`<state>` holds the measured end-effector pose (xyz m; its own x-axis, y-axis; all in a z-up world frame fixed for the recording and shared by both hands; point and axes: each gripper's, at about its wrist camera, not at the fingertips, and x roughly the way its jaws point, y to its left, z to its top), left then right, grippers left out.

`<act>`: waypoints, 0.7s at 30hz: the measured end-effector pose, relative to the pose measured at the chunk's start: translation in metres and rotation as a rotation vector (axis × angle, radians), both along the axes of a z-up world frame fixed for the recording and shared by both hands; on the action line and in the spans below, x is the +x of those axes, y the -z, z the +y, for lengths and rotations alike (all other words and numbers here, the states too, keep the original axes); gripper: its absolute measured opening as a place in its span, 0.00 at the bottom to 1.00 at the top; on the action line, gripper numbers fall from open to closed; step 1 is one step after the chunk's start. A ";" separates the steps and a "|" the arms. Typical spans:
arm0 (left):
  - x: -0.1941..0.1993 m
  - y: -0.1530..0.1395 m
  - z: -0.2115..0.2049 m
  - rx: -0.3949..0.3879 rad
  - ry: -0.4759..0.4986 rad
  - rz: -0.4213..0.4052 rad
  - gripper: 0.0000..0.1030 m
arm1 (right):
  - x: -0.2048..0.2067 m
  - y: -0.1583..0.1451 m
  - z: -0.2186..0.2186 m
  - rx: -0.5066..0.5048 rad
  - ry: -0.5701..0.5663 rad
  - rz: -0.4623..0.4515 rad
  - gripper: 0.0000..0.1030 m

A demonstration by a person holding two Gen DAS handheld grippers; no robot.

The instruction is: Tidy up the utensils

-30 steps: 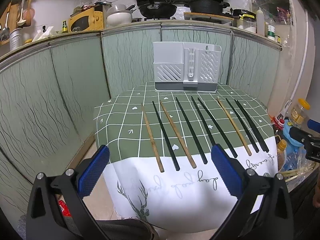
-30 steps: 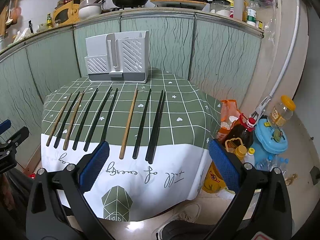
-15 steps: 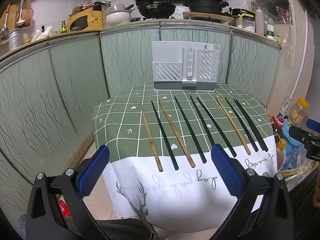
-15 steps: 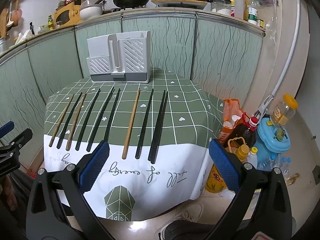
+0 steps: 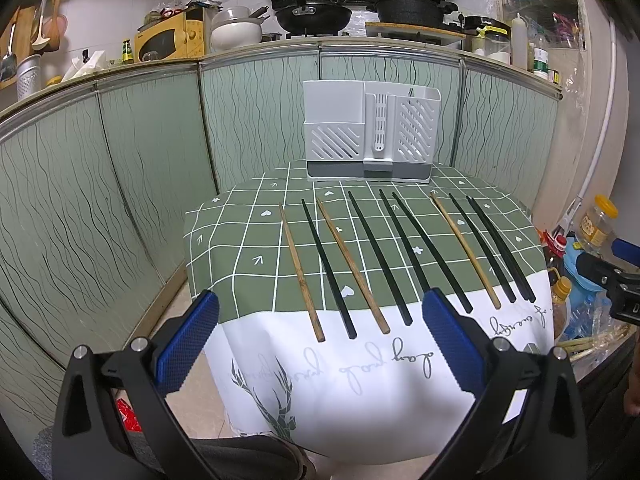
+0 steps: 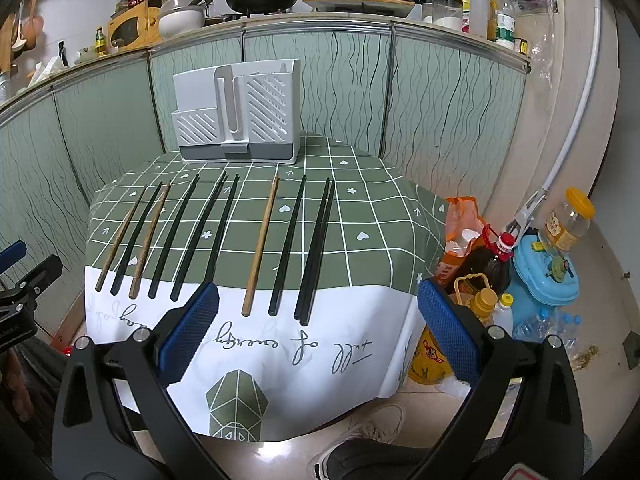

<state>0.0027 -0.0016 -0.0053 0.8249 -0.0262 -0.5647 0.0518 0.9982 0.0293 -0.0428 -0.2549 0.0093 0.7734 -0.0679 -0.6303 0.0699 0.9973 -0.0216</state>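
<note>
The left gripper hangs with its blue-padded fingers spread wide and nothing between them, held short of the near edge of the table and above the white hem of the tablecloth. The right gripper is likewise wide apart and empty, its pads framing the cloth's printed lettering at the table's near right corner. Beyond both, the chopsticks lie in a row on the green checked cloth, running from the near edge toward the back: three wooden chopsticks, two at the left and one toward the right, mixed among black chopsticks, with a touching black pair at the far right end. At the back of the table, well apart from the chopsticks' far tips, stands the white utensil holder on its grey base, upright against the green cabinet panels. Beside the table's right edge on the floor sit oil bottles and a blue container.
</note>
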 end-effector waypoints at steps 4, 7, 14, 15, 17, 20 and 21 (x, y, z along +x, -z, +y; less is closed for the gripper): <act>0.000 0.000 0.000 0.000 0.003 0.003 0.95 | 0.000 0.000 -0.001 0.002 0.001 0.002 0.92; 0.000 0.000 0.000 0.000 0.003 0.003 0.95 | 0.000 0.000 -0.001 0.004 0.000 0.003 0.92; -0.001 0.001 -0.002 0.002 0.006 0.005 0.95 | -0.001 0.000 -0.004 0.005 0.005 0.002 0.92; -0.001 0.002 -0.002 0.003 0.008 0.006 0.95 | -0.001 0.000 -0.003 0.005 0.005 0.001 0.92; -0.001 0.002 -0.003 0.007 0.011 0.005 0.95 | -0.002 0.000 -0.003 0.003 0.005 0.001 0.92; 0.000 0.002 -0.003 0.006 0.010 0.005 0.95 | -0.002 0.000 -0.003 -0.002 0.004 -0.002 0.92; 0.001 0.002 -0.003 0.005 0.011 0.006 0.95 | -0.003 -0.001 -0.002 -0.008 0.005 -0.007 0.92</act>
